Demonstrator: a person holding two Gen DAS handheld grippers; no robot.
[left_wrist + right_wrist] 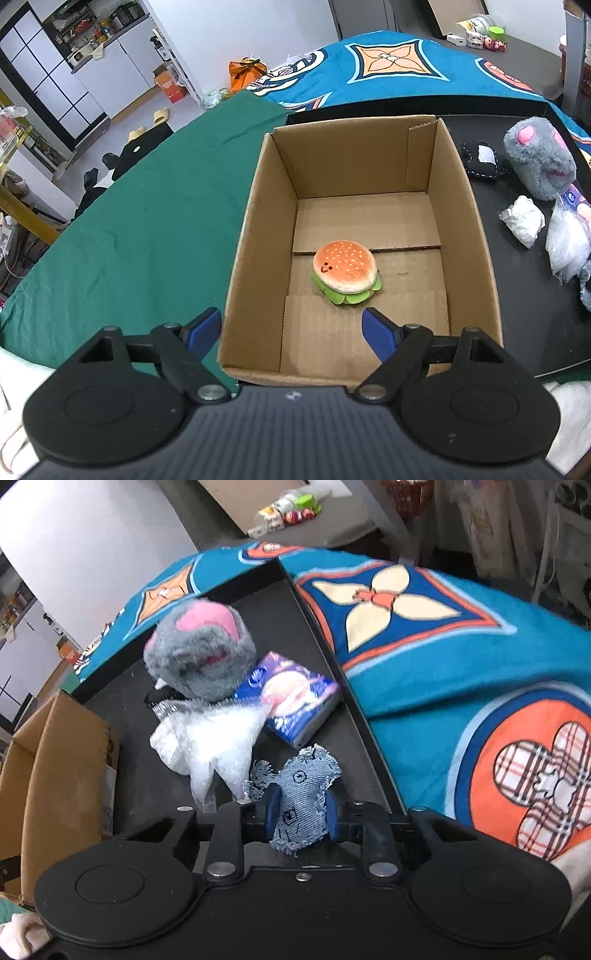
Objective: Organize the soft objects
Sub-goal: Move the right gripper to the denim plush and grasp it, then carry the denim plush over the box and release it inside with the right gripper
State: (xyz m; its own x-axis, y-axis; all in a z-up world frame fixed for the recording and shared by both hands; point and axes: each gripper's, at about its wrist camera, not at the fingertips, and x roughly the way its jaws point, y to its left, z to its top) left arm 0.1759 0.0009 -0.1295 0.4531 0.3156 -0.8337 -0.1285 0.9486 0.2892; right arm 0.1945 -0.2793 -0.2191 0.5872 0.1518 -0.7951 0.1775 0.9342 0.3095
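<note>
A plush burger lies on the floor of an open cardboard box. My left gripper is open and empty above the box's near edge. My right gripper is shut on a frayed denim toy and holds it above the black table. A grey and pink plush, a crumpled clear plastic bag and a purple tissue pack lie just beyond it. The box's side stands to the left in the right wrist view.
A black pouch, the grey plush and a white wad lie right of the box. A green cloth covers the table to the left. A blue patterned blanket lies on the right.
</note>
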